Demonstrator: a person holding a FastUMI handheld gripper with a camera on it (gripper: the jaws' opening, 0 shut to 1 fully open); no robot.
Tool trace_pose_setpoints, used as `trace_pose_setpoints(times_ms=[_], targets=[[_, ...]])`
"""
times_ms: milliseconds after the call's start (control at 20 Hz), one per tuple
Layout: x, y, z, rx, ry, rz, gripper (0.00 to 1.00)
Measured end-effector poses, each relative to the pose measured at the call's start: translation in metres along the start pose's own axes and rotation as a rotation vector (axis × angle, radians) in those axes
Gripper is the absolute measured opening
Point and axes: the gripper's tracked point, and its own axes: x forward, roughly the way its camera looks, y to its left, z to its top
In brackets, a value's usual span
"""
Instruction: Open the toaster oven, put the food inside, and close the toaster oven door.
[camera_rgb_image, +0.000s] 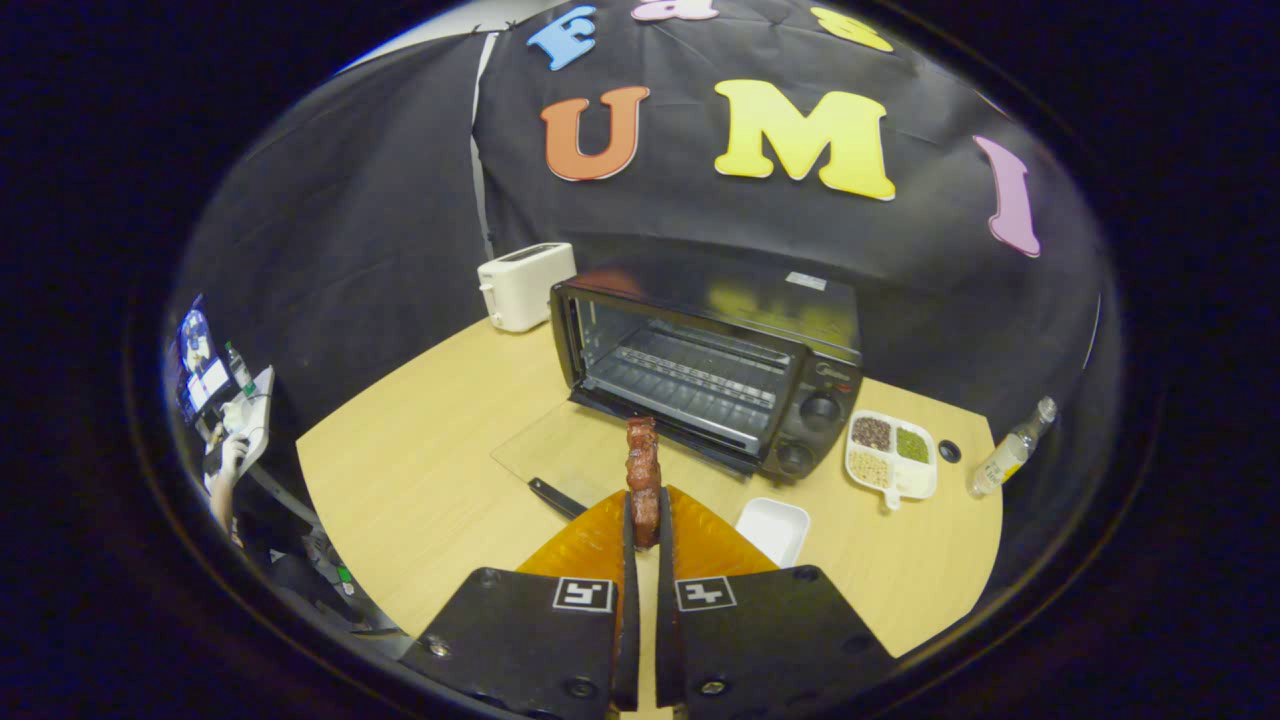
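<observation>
Jaws: I have the gripper (645, 530) clenched on the food (642, 478); both fingers (618, 535) press its lower end from either side, and the rest of it stands up out of them, roughly upright.

Food: a reddish-brown, lumpy skewer-like piece; I see its top end against the front lip of the toaster oven (712, 365), though how close it really is I cannot tell.

Toaster oven: black, sitting on the bench (420, 470) beyond my fingers; the mouth is open, and I can see a wire rack (690, 375) inside; two knobs (820, 408) stacked on its right-hand panel.

Door: the glass door (560, 455) is folded down flat toward me, lying over the bench just ahead and to the left of the fingers; its dark handle (555, 497) is at the near edge.

Bench, right side: a small white tray (775, 528) just beside the right finger; further out a white divided dish (890, 455) with brown, green and pale grains; past that a clear bottle (1010, 450) near the bench edge.

Bench, back left: a white toaster (525, 285) just beside the oven's left corner.

Far left: a person's arm (228, 485) near a laptop (210, 385), well apart from the bench.
</observation>
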Motion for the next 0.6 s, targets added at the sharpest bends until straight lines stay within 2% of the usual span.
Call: trace_pose_setpoints(times_ms=[150, 300, 600], targets=[[0.029, 0.023, 0.006, 0.044, -0.032, 0.025, 0.1], [0.061, 0.033, 0.016, 0.144, -0.088, 0.028, 0.1], [0.114, 0.027, 0.033, 0.471, -0.212, 0.034, 0.1]])
